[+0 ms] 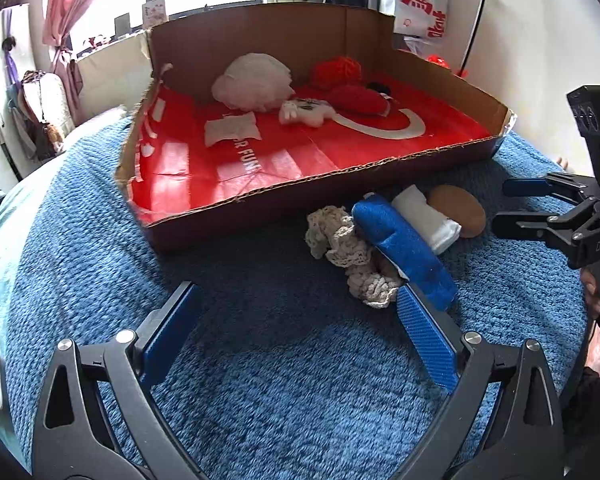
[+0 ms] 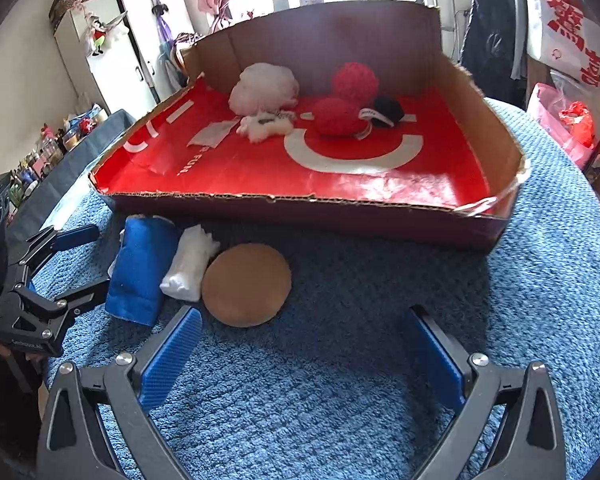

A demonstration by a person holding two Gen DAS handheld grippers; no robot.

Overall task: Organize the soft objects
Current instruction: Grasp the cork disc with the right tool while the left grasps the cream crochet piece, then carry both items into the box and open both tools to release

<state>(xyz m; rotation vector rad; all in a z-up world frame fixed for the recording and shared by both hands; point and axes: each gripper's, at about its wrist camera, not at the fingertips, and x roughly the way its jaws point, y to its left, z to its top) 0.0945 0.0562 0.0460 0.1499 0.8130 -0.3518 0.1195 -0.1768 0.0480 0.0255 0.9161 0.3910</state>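
A shallow cardboard box (image 1: 260,196) (image 2: 300,210) with a red floor rests on a blue blanket. Inside lie a white fluffy puff (image 1: 254,80) (image 2: 264,88), two red yarn balls (image 1: 338,70) (image 2: 354,80), a small white plush (image 1: 306,112) and a black item (image 2: 388,108). In front of the box lie a cream crochet piece (image 1: 348,248), a blue felt roll (image 1: 404,244) (image 2: 140,268), a white wad (image 1: 428,216) (image 2: 190,264) and a tan round pad (image 1: 458,210) (image 2: 246,284). My left gripper (image 1: 296,296) stands open, its right pad beside the crochet piece. My right gripper (image 2: 306,316) is open just right of the tan pad.
The blue blanket (image 1: 260,360) (image 2: 540,280) covers the surface and drops away at the sides. A white cabinet (image 2: 112,52) and a cluttered shelf (image 2: 40,152) stand to the left. Pink curtains (image 1: 68,0) and hanging bags (image 2: 564,32) are behind the box.
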